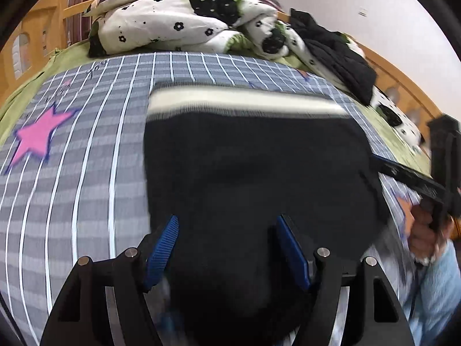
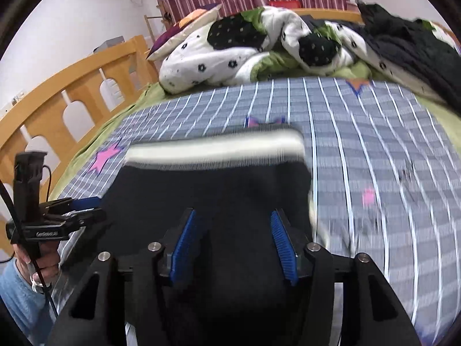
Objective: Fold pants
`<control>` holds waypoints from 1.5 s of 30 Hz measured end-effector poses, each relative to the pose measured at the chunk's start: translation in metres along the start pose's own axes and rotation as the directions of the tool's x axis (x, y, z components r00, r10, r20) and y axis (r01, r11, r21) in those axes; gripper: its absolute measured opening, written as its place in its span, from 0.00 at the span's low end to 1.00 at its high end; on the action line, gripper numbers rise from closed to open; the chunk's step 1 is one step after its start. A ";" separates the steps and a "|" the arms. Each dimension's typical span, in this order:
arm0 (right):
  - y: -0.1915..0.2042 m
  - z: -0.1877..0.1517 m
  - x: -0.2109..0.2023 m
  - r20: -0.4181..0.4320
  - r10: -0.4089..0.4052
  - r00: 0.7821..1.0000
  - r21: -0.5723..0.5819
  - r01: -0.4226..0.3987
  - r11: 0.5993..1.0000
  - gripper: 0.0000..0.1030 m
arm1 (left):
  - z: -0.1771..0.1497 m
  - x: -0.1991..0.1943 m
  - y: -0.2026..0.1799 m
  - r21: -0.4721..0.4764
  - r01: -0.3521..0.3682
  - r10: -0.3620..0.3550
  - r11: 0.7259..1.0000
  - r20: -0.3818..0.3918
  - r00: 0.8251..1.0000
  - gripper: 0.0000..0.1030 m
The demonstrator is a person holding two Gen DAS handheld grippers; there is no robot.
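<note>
I had both tools low over the black pants (image 1: 253, 173), which lay on the grey checked sheet (image 1: 86, 173) with their white waistband (image 1: 245, 98) on the side toward the crumpled flowered quilt (image 1: 178, 26). My left gripper (image 1: 227, 248) stood spread, dark cloth between its blue pads (image 1: 161, 248) but not pinched. My right gripper (image 2: 233, 248) was spread too, over the same cloth. A black jacket (image 2: 409, 49) lay beside the quilt.

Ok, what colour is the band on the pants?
Cream band on black pants; right wrist view.
</note>
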State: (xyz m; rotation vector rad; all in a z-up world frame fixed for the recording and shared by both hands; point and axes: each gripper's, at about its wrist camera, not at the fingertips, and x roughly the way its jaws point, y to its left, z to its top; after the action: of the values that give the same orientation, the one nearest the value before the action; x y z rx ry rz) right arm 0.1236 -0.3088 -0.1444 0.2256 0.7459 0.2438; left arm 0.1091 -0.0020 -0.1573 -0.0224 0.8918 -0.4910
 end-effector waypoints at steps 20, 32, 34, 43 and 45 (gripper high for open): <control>0.016 -0.081 -0.034 -0.037 -0.097 0.995 0.089 0.100 0.991 0.53 | -0.067 -0.057 -0.014 -0.030 -0.177 0.179 0.984 0.129 0.975 0.13; 0.025 -0.081 -0.052 0.025 -0.159 0.987 -0.020 0.159 0.987 0.54 | -0.093 -0.090 -0.004 -0.063 -0.183 0.189 0.981 0.118 0.975 0.12; 0.026 -0.078 -0.055 0.053 -0.158 0.986 -0.031 0.160 0.987 0.54 | -0.080 -0.094 -0.003 -0.044 -0.176 0.180 0.983 0.148 0.972 0.16; 0.032 -0.064 -0.013 -0.007 -0.215 0.977 -0.071 0.214 0.974 0.56 | -0.027 -0.016 -0.011 -0.034 -0.163 0.164 0.986 0.029 0.986 0.34; 0.027 -0.073 -0.006 -0.029 -0.221 0.975 -0.055 0.219 0.974 0.56 | -0.037 -0.018 -0.014 -0.029 -0.163 0.165 0.986 0.088 0.982 0.34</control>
State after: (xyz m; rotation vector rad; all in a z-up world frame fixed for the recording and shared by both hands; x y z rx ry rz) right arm 0.0654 -0.2766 -0.1845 0.0883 0.7914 0.0565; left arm 0.0658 -0.0001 -0.1645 0.0089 0.8033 -0.3240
